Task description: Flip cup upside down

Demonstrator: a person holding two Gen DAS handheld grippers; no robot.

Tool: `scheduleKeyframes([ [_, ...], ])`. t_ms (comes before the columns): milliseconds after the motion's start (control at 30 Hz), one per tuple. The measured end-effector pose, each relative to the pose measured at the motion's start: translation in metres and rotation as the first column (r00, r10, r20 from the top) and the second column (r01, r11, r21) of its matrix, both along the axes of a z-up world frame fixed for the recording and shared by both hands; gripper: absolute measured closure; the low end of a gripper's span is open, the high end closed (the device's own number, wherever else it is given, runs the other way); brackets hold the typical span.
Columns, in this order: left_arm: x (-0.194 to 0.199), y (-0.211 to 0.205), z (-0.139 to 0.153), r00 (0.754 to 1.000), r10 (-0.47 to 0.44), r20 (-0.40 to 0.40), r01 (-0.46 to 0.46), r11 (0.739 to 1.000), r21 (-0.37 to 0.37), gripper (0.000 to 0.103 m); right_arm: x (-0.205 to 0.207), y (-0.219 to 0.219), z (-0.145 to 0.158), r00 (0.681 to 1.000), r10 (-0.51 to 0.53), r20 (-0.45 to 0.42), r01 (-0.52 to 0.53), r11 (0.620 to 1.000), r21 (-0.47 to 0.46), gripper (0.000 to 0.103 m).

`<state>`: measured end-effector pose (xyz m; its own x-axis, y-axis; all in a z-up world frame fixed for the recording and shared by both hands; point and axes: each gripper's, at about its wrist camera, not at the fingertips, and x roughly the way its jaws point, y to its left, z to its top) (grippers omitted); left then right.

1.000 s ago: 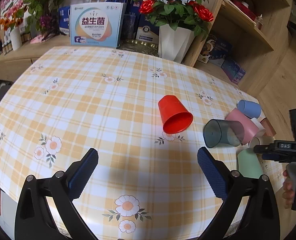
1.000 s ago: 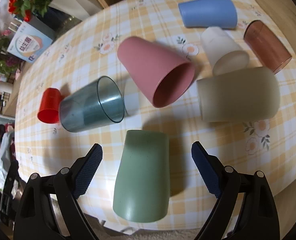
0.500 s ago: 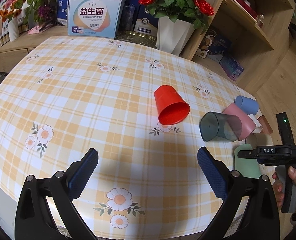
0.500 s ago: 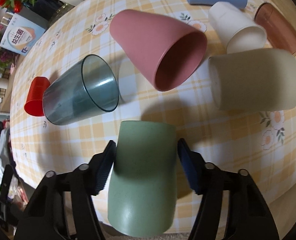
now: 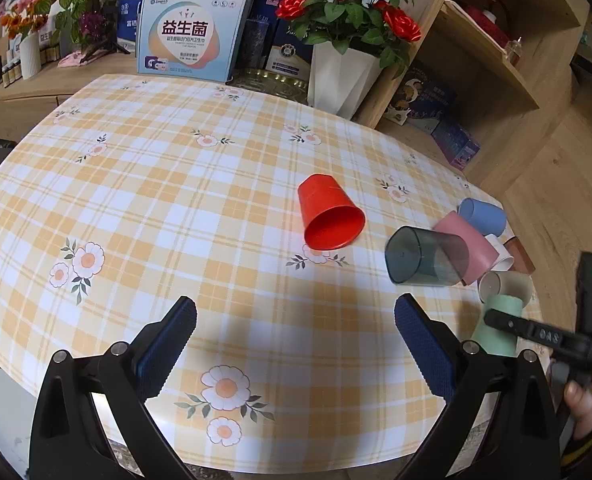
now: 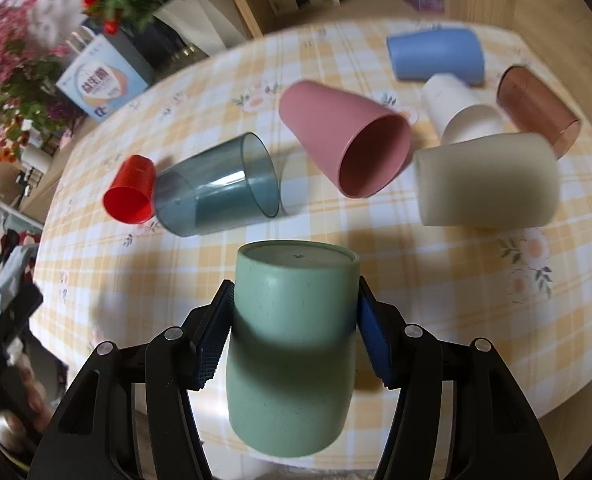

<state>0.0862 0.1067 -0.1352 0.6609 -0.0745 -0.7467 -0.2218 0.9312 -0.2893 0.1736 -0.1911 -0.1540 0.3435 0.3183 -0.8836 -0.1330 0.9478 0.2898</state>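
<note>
My right gripper (image 6: 294, 334) is shut on a sage green cup (image 6: 292, 344), its blue pads pressing both sides. The cup is lifted and tilted, its flat base toward the table's middle and its mouth toward me. In the left wrist view the green cup (image 5: 495, 330) shows at the right table edge, partly behind the right gripper's body (image 5: 551, 338). My left gripper (image 5: 296, 344) is open and empty above the near part of the checked tablecloth (image 5: 176, 200).
Several cups lie on their sides: red (image 6: 130, 196), clear dark teal (image 6: 220, 188), pink (image 6: 347, 140), beige (image 6: 487, 180), white (image 6: 459, 112), blue (image 6: 435, 54), clear brown (image 6: 535, 108). A white vase of red roses (image 5: 343, 76) and a box (image 5: 192, 36) stand behind the table.
My right gripper closed on the green cup, which lay on the table, and has lifted and tilted it. The left gripper stayed open, shifting slightly.
</note>
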Motion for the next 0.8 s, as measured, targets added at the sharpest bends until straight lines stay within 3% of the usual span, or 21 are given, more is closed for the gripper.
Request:
scheduleKeyframes([
  [167,-0.005,-0.008,0.004,1.000,-0.003,0.018,0.003,1.000,0.007,0.006,-0.035,-0.017,0.012,0.993,-0.020,0.113,0.020,1.000,0.000,0.046],
  [367,-0.010,-0.016,0.008,0.999,-0.010,0.033,0.010,1.000,0.017,0.006,-0.057,-0.041,0.020,0.983,-0.068,0.170,0.067,0.998,0.011,0.047],
  [533,-0.011,-0.024,0.012,0.999,-0.017,0.043,0.016,0.999,0.029,0.006,-0.057,-0.052,0.028,0.974,-0.088,0.209,0.090,0.996,0.004,0.047],
  [800,-0.012,-0.028,0.015,0.999,-0.019,0.042,0.016,0.998,0.058,0.006,-0.037,-0.044,0.026,0.967,-0.052,0.250,0.082,0.991,-0.110,0.047],
])
